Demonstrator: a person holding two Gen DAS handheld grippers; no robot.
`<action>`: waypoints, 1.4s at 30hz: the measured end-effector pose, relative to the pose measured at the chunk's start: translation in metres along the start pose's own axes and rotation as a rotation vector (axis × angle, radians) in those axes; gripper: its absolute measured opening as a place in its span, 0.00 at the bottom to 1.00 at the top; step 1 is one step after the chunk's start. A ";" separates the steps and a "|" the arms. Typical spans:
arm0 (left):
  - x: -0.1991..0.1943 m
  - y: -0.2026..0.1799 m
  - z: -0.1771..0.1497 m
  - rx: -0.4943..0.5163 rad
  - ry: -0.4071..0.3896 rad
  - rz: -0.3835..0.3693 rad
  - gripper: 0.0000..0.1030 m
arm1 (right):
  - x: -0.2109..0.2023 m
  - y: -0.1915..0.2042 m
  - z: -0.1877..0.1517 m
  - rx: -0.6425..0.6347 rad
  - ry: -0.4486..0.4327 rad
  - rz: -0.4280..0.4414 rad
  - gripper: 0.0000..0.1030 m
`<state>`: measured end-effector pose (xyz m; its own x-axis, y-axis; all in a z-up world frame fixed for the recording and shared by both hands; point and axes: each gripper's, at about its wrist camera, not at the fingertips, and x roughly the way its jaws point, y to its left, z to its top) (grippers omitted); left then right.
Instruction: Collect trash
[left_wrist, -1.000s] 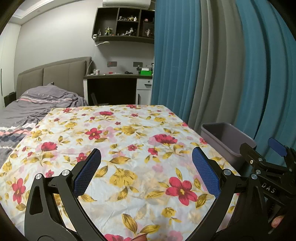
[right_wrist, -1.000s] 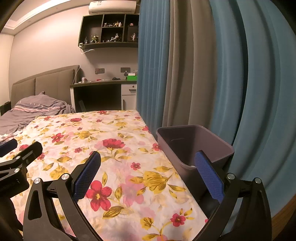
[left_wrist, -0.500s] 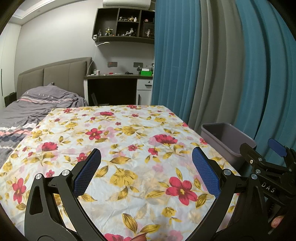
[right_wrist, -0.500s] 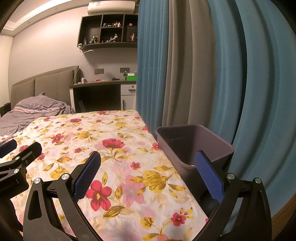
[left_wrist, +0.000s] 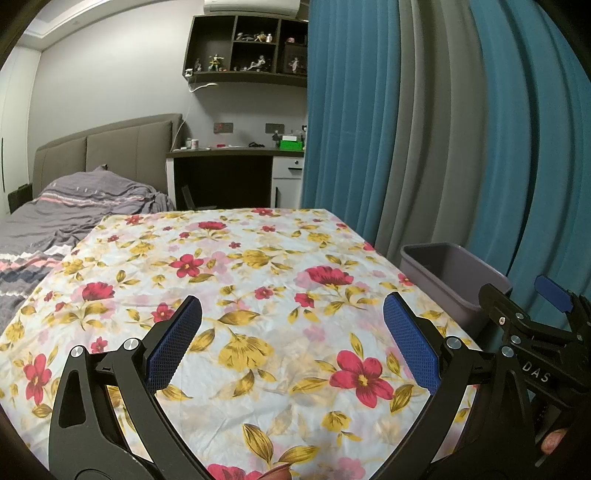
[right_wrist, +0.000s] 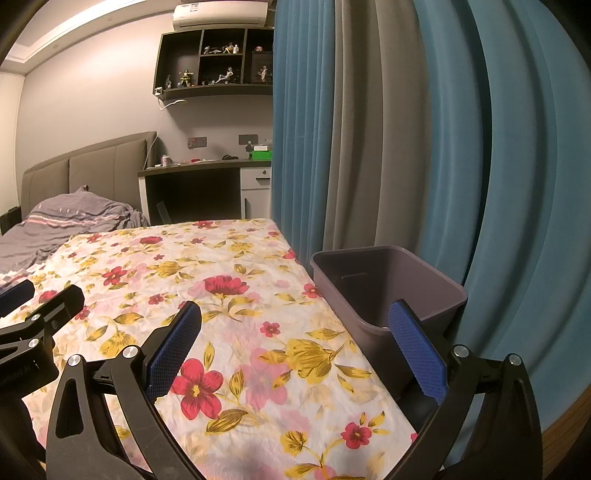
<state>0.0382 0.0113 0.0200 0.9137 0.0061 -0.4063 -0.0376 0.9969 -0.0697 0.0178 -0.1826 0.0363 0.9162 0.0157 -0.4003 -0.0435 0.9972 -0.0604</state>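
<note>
Above the floral cloth (left_wrist: 280, 266), left claw (left_wrist: 291, 332) released; right claw (right_wrist: 295, 334) released beside bin (right_wrist: 373, 284).

Bin (right_wrist: 388, 291) floor hidden behind its near wall, shelf figurines (left_wrist: 255, 64) too small to identify, right tongs (left_wrist: 546, 332) cut off by the frame edge

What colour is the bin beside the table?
Greyish purple bin, plain, no pattern; the right wrist view shows it best.

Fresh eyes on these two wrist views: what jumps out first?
The floral tablecloth fills the middle of both views, with no trash visible on it. A grey-purple bin stands off its right edge against the teal and grey curtains. Both tools, left and right, hang open and hold nothing.
</note>
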 end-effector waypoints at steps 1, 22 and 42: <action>0.000 0.000 0.000 0.001 0.000 -0.001 0.94 | 0.000 0.000 0.000 0.000 0.000 -0.001 0.94; -0.002 -0.004 -0.001 0.001 -0.001 -0.011 0.94 | -0.002 0.000 0.000 0.005 -0.003 0.000 0.94; -0.003 -0.010 0.000 0.006 -0.003 -0.016 0.94 | -0.002 -0.001 0.000 0.007 -0.004 0.000 0.94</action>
<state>0.0357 0.0015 0.0220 0.9152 -0.0093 -0.4028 -0.0211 0.9973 -0.0709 0.0158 -0.1833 0.0369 0.9180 0.0165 -0.3963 -0.0413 0.9977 -0.0541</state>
